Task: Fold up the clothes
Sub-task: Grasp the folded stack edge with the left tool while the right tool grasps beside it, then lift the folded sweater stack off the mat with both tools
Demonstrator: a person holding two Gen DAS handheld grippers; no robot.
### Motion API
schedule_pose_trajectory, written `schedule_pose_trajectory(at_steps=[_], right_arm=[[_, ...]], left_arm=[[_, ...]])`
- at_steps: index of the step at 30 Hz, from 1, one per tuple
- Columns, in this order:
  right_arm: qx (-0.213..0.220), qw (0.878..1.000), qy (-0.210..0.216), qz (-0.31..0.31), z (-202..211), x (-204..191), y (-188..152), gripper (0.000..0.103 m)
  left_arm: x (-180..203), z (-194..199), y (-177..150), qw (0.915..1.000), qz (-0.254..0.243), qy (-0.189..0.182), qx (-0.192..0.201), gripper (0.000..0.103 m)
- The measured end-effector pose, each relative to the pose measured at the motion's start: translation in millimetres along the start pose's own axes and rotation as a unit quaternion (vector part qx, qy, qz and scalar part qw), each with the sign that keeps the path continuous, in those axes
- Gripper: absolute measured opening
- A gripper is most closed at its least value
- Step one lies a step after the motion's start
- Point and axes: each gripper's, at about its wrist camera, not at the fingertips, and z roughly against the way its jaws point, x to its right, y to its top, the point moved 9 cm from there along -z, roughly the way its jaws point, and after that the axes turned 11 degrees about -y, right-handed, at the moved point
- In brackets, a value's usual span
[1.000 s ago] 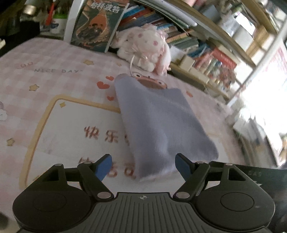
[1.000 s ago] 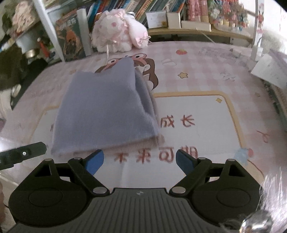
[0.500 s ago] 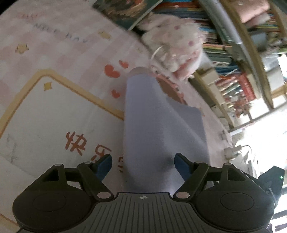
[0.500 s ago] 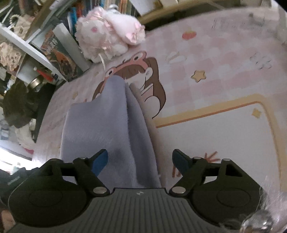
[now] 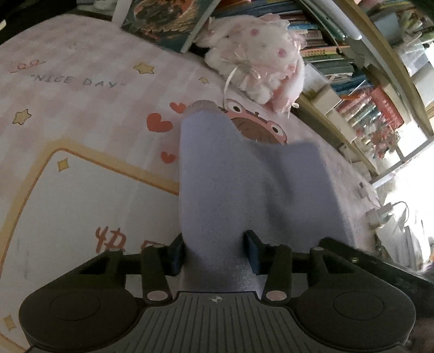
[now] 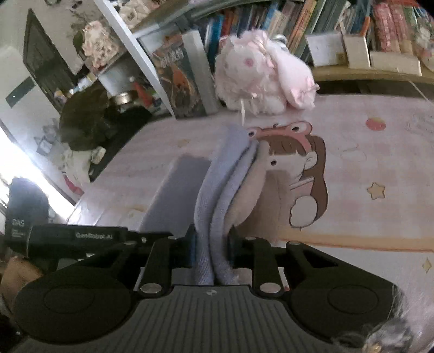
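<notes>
The lavender fleece garment lies folded on the pink checked mat, with its near edge lifted off the surface. The left gripper has its jaws closed on one corner of this edge, the cloth filling the gap between the blue pads. The right gripper is clamped on the other corner, where the layers bunch into two thick rolls.

At 12 o'clock from the garment a pink plush toy sits at the far edge of the mat, touching nothing of the cloth. At 11 o'clock a large book leans against the shelf, and rows of books stand behind. Nothing blocks the cloth itself.

Half a second ago both grippers were wide open around the edge; now they have shut on it.
</notes>
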Motion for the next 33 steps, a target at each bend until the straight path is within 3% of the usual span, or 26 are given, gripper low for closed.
schedule_pose_trajectory(at_steps=[3, 5, 10, 12, 15, 17, 20, 23, 26, 30, 33], right_arm=[[-0.028, 0.999, -0.013, -0.028, -9.2, 14.4, -4.6, 0.027], [-0.046, 0.998, -0.021, -0.046, -15.1, 23.9, -7.7, 0.043], [-0.084, 0.994, 0.004, -0.07, -32.7, 27.9, -6.6, 0.048], [-0.088, 0.993, 0.012, -0.077, -35.9, 26.0, -6.2, 0.05], [-0.091, 0.992, 0.02, -0.084, -39.0, 22.1, -5.7, 0.035], [-0.067, 0.997, 0.009, -0.042, -30.2, 12.6, -2.7, 0.025], [-0.042, 0.999, -0.001, 0.015, -16.3, 1.1, -5.3, 0.024], [-0.071, 0.997, 0.007, -0.043, -25.8, 18.3, -11.4, 0.03], [-0.086, 0.994, 0.013, -0.073, -31.9, 26.3, -13.3, 0.046], [-0.091, 0.993, 0.016, -0.076, -36.9, 22.0, -12.7, 0.044], [-0.082, 0.994, 0.02, -0.072, -34.8, 16.5, -10.6, 0.03]], left_arm=[[-4.5, 1.6, 0.0, 0.9998, 0.01, -0.011, -0.008, 0.05], [-7.4, 2.0, 0.0, 0.9996, 0.017, -0.019, -0.013, 0.051], [-15.6, -4.4, 0.5, 0.9971, 0.055, -0.049, -0.017, 0.054], [-18.5, -6.5, -0.3, 0.9956, 0.072, -0.058, -0.013, 0.051], [-11.9, -5.2, -0.8, 0.9979, 0.05, -0.041, -0.009, 0.044], [-11.4, -5.2, -0.9, 0.998, 0.048, -0.041, -0.011, 0.043], [-10.7, -5.2, -1.0, 0.9981, 0.045, -0.041, -0.015, 0.047], [-9.9, -5.3, -1.2, 0.9982, 0.041, -0.04, -0.019, 0.051], [-7.9, -3.1, -2.0, 0.9976, 0.046, -0.05, -0.016, 0.054], [4.0, 5.1, -3.0, 0.9979, 0.034, -0.055, -0.003, 0.047], [12.9, 11.3, -3.8, 0.9979, 0.025, -0.059, 0.006, 0.04]])
